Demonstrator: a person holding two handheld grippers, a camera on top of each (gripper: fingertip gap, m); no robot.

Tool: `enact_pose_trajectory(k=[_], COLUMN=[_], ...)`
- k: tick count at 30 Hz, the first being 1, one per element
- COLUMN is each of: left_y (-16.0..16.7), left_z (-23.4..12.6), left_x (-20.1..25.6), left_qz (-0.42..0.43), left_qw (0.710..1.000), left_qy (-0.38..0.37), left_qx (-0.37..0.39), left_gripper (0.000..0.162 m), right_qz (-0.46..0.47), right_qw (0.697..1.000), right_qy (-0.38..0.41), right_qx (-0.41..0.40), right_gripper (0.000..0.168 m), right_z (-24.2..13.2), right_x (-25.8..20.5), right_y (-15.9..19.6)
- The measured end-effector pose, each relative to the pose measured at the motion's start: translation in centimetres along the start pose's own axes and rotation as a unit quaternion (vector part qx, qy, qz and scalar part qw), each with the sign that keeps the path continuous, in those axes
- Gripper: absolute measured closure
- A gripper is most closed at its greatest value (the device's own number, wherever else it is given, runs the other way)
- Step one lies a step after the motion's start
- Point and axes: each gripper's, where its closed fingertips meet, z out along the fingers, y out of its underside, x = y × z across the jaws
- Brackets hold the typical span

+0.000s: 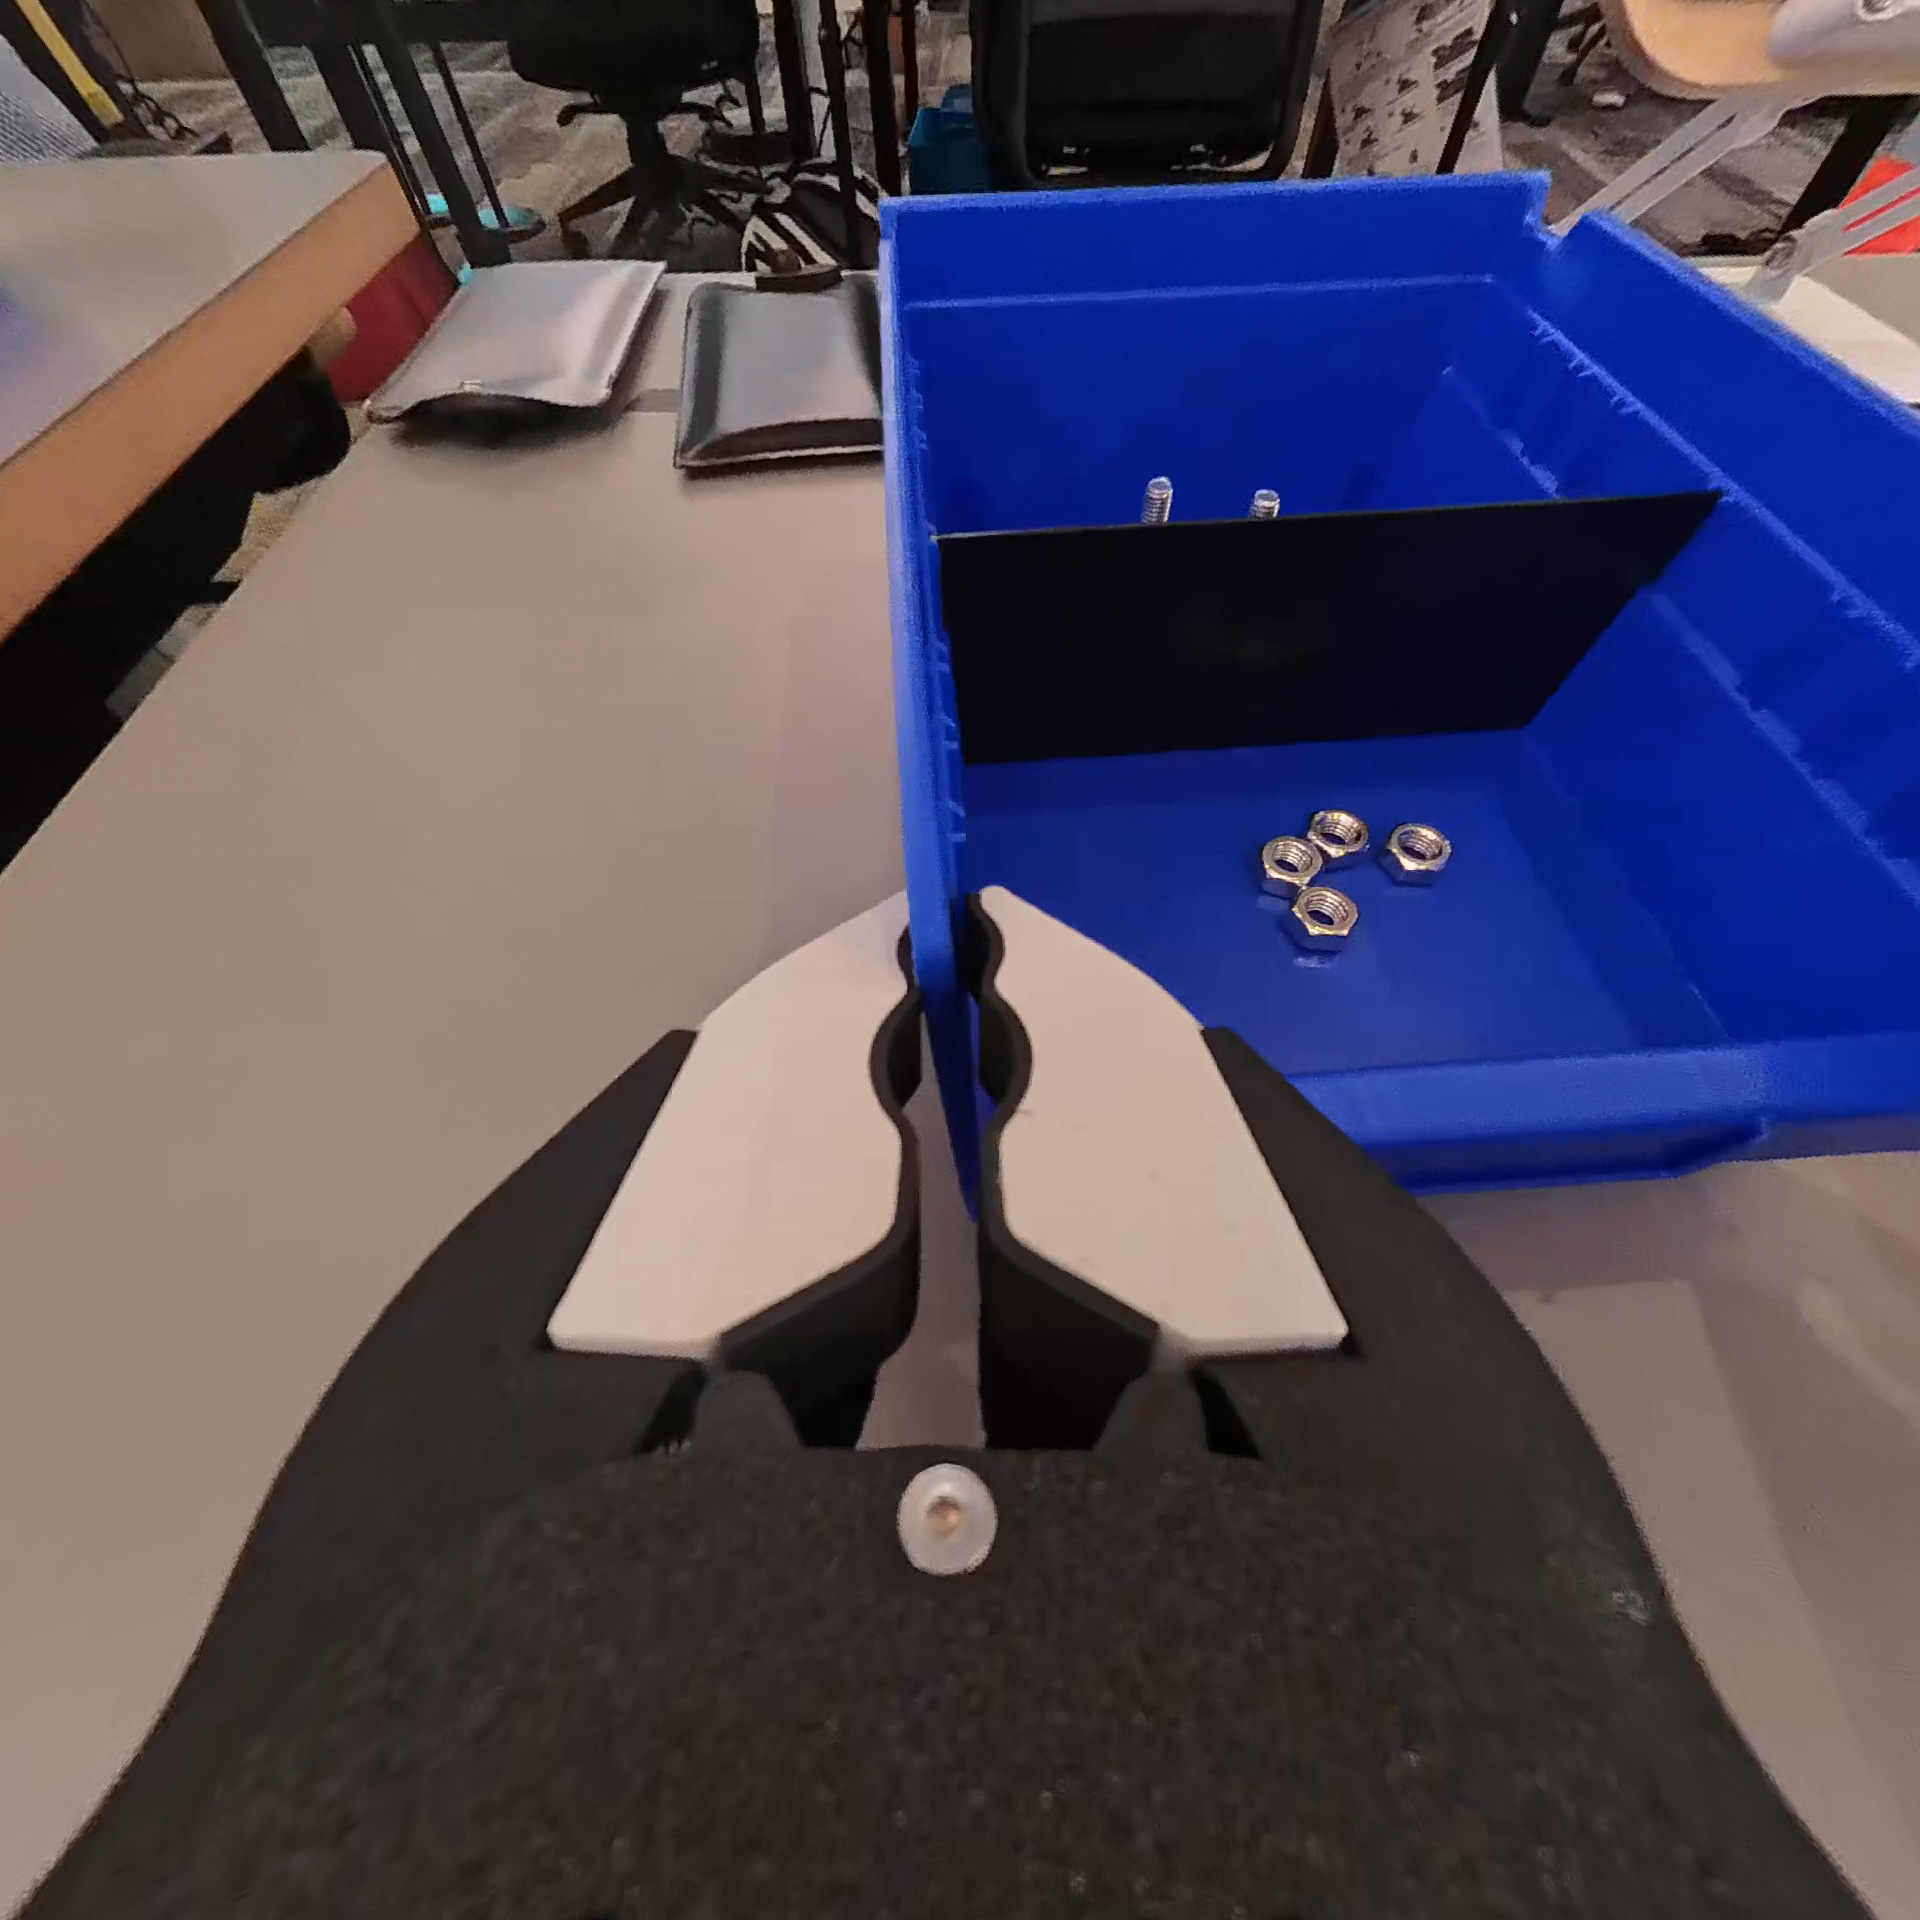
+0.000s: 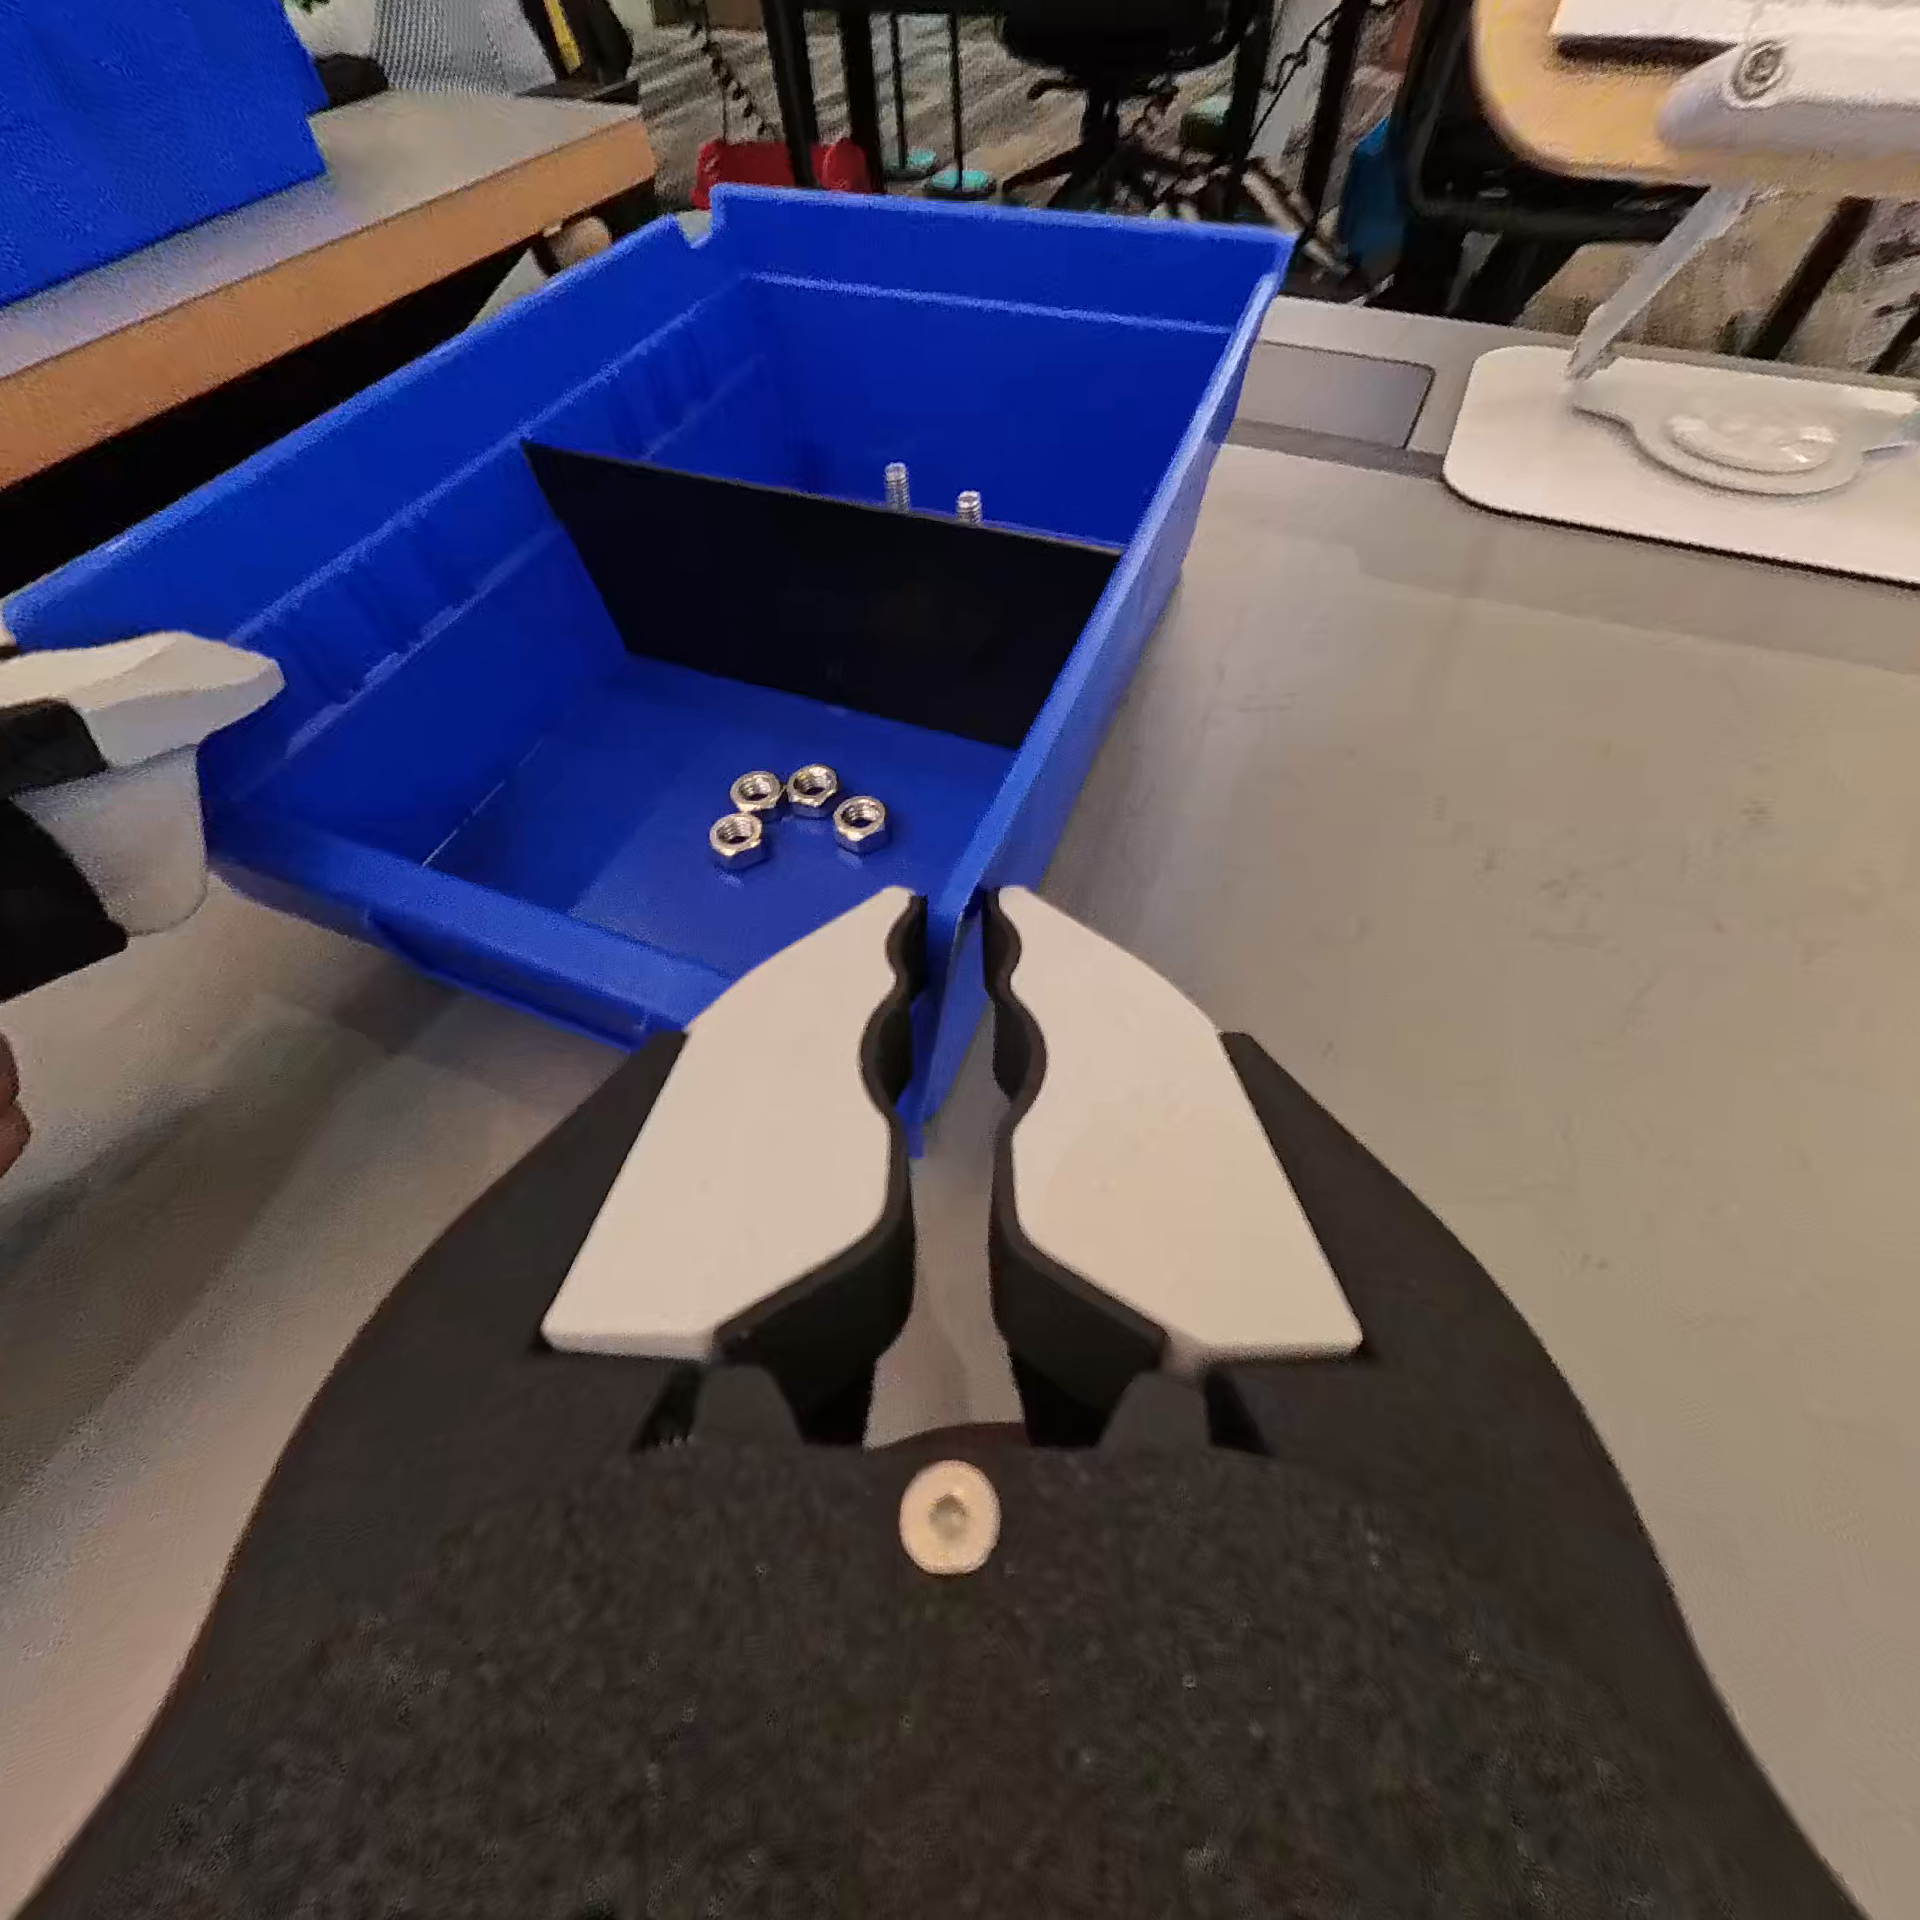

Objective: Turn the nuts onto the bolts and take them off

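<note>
A blue plastic bin [image 1: 1195,395] [image 2: 364,582] stands on the grey table, split by a black divider [image 1: 1299,634] [image 2: 831,603]. Several silver nuts [image 1: 1340,868] [image 2: 795,810] lie in the near compartment. Two bolt tips [image 1: 1210,499] [image 2: 930,497] stick up behind the divider. My left gripper [image 1: 948,914] is shut on the bin's near left corner wall. My right gripper [image 2: 954,914] is shut on the bin's near right corner wall. The left gripper also shows at the left edge of the right wrist view [image 2: 135,758].
Two dark flat pouches [image 1: 644,364] lie on the table left of the bin. A white lamp base on a white mat [image 2: 1704,457] stands to the right. A second table [image 1: 156,312] is at the left, with office chairs and desks beyond. The left gripper's tips are roughly 20 centimeters from the right gripper's.
</note>
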Motion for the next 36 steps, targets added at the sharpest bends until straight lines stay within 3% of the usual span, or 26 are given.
enact_pose_trajectory(k=[1,3,4,6,9,12,15,18,20,26,30,36], left_y=[0.1,-1.2,-2.5,-5.2,-7.8,-7.7,-4.5,-2.9,-1.7,0.7,1.0,1.5], left_z=[-0.2,-1.7,-3.0,-6.0,-9.2,-9.4,-8.5,-9.0,-9.2,-8.5,-7.6,-7.1], left_x=[0.0,-0.9,-1.4,-1.5,0.3,3.6,10.4,15.3,17.8,18.2,17.5,17.9], left_qz=[0.002,0.032,0.045,0.045,0.003,-0.057,-0.103,-0.133,-0.127,-0.09,-0.072,-0.068], left_qw=[1.0,0.999,0.997,0.991,0.989,0.989,0.986,0.974,0.969,0.974,0.978,0.976], left_qy=[0.002,-0.021,-0.041,-0.048,-0.002,0.039,0.127,0.179,0.213,0.21,0.196,0.209], left_qx=[-0.011,0.016,0.05,0.114,0.151,0.127,0.037,0.026,0.014,-0.013,-0.01,-0.013], left_gripper=[0.157,0.128,0.123,0.122,0.122,0.113,0.093,0.089,0.091,0.094,0.094,0.093], right_qz=[0.004,0.024,0.034,0.026,-0.003,-0.025,-0.039,-0.048,-0.025,0.136,0.127,0.094], right_qw=[1.0,0.997,0.992,0.978,0.968,0.975,0.99,0.993,0.991,0.982,0.979,0.981], right_qy=[-0.017,-0.078,-0.118,-0.199,-0.226,-0.181,-0.076,0.052,0.097,0.085,0.122,0.15], right_qx=[-0.006,-0.003,0.011,0.064,0.112,0.125,0.115,0.097,0.087,0.104,0.103,0.083], right_gripper=[0.158,0.156,0.154,0.137,0.131,0.126,0.123,0.12,0.12,0.111,0.103,0.107], right_z=[-0.5,-3.0,-4.9,-9.7,-15.9,-19.3,-20.9,-22.4,-23.4,-25.1,-25.8,-25.8], right_x=[-0.2,-0.6,-0.6,0.0,5.0,12.9,22.6,32.3,36.5,40.2,42.2,42.9], right_y=[-0.1,-1.0,-2.1,-5.2,-7.7,-7.4,-5.4,-2.1,0.6,7.5,8.5,9.1])
